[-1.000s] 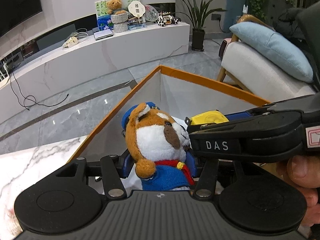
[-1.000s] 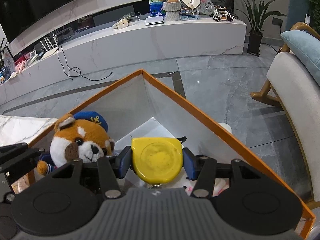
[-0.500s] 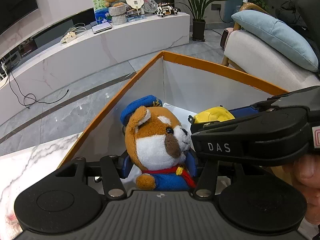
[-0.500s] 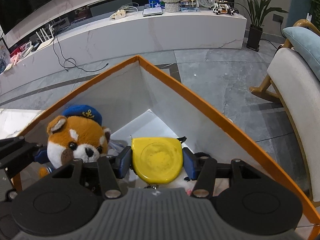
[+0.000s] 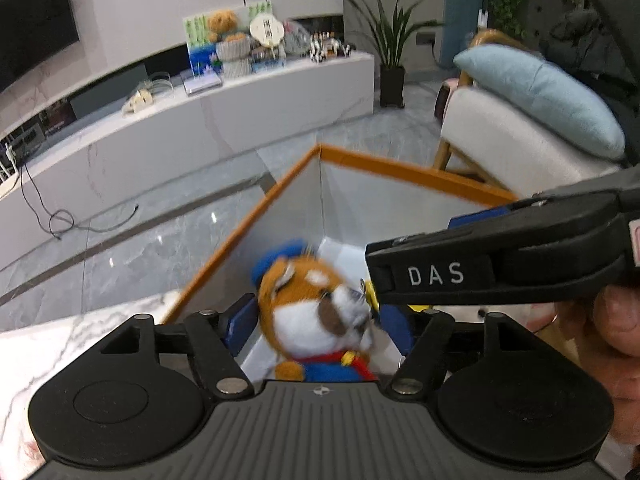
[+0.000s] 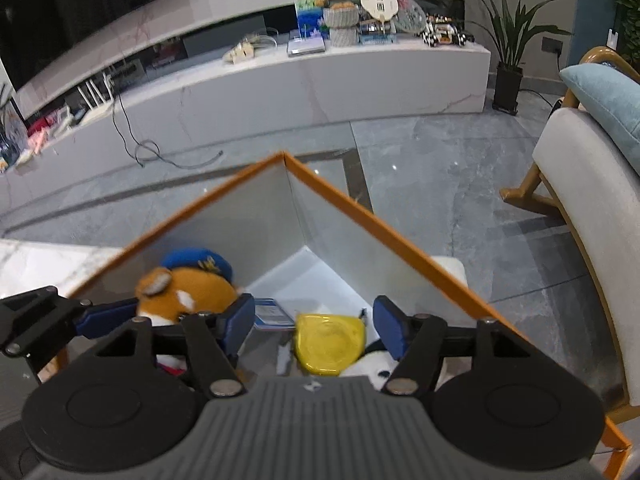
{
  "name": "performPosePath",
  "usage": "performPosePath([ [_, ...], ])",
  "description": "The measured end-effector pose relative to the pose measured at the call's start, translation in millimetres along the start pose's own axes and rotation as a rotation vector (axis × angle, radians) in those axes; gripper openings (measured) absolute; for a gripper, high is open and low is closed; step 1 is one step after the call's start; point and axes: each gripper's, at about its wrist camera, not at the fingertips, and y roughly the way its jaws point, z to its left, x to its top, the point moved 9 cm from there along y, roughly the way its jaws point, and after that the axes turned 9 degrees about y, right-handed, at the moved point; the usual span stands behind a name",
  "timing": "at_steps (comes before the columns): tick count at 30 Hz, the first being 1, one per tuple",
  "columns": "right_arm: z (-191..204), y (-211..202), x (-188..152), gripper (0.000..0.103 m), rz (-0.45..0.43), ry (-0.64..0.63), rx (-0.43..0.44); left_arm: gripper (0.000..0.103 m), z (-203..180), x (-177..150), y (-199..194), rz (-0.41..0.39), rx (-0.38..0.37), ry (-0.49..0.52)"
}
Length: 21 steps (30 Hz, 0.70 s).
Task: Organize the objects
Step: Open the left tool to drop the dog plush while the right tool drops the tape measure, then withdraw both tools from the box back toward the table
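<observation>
Both grippers' fingers just opened over box (image 6: 384,228).

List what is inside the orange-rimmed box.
Inside the orange-rimmed box: a plush dog in a blue cap, a yellow tape measure, a small blue-edged card and something white with black marks. The grippers cover the box's near part, so anything there is hidden.

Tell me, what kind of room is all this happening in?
Most likely a home living room: a large dark TV screen hangs above a long white media bench, and a cushioned armchair with a blue pillow stands beside a potted plant.
</observation>
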Motion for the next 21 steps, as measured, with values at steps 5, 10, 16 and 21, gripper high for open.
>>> performPosePath([
  [5,0.9,-10.1,5.8,0.067,-0.026,0.015,0.021,0.081,0.8,12.9,-13.0,-0.043,0.016,0.002],
  [10,1.8,-19.0,11.1,0.067,-0.047,0.029,0.043,0.081,3.8,16.2,-29.9,-0.087,0.024,0.010],
  [16,9.7,-28.4,12.4,0.067,-0.067,0.018,0.067,0.082,14.4,15.4,-47.5,-0.106,0.046,0.003],
  [21,20.0,-34.5,11.1,0.067,-0.077,-0.016,0.089,0.082,25.5,10.5,-64.2,-0.125,0.059,-0.022],
])
